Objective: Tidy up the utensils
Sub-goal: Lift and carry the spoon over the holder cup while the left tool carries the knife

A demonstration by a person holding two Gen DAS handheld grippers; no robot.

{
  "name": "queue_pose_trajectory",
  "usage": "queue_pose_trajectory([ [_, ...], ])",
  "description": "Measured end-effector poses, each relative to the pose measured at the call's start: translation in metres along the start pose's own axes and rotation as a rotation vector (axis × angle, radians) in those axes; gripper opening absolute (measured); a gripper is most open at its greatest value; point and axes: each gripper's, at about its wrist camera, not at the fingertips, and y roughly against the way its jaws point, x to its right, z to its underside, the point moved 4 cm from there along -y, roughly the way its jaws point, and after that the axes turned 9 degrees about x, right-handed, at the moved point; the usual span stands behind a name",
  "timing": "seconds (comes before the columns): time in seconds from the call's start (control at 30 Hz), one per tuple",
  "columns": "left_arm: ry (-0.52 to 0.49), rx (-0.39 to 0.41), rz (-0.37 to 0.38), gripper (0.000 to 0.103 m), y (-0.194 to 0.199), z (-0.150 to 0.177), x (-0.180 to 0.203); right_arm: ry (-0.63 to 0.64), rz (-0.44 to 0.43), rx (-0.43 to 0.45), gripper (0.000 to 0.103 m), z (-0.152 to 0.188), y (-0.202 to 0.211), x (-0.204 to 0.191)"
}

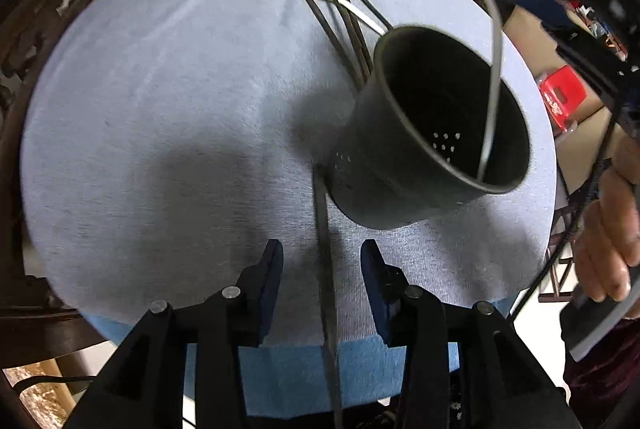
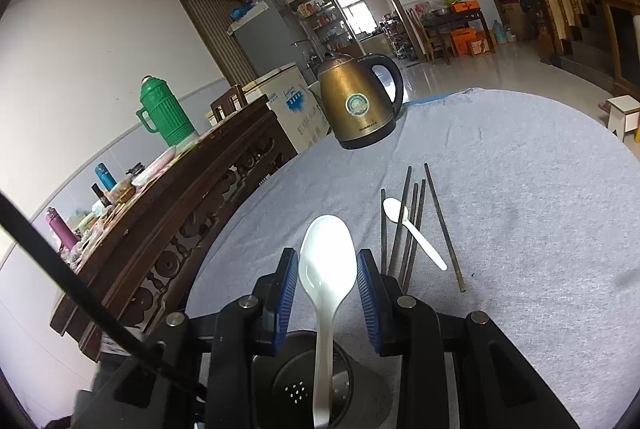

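My right gripper (image 2: 327,255) is shut on the bowl of a large white spoon (image 2: 326,269). The spoon's handle hangs down into the black perforated holder (image 2: 304,389). In the left wrist view the same spoon (image 1: 494,69) reaches into the holder (image 1: 400,189), which stands on the blue-grey tablecloth (image 1: 160,109). My left gripper (image 1: 322,247) points steeply down in front of the holder. Its fingers are apart, and a dark chopstick (image 1: 325,229) runs between them without touching either pad. Its far end sits at the holder's base.
Several dark chopsticks (image 1: 344,25) (image 2: 412,229) and a small white plastic spoon (image 1: 352,7) (image 2: 428,249) lie beyond the holder. A brass kettle (image 2: 356,105) stands at the far edge. A carved wooden sideboard (image 2: 180,189) flanks the table. A person's hand (image 1: 612,229) is at the right.
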Motion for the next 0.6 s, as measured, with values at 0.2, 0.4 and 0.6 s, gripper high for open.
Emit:
queue_pose_trajectory([
  [0.2, 0.036, 0.028, -0.021, 0.023, -0.015, -0.003, -0.010, -0.008, 0.000, -0.006, 0.032, 0.001, -0.002, 0.000],
  [0.4, 0.066, 0.046, 0.020, 0.007, -0.013, -0.005, -0.015, -0.014, -0.003, -0.004, 0.032, 0.002, -0.001, 0.000],
  [0.6, 0.093, 0.180, -0.009, 0.005, 0.030, -0.016, -0.028, -0.016, -0.011, 0.008, 0.033, 0.001, 0.002, -0.002],
])
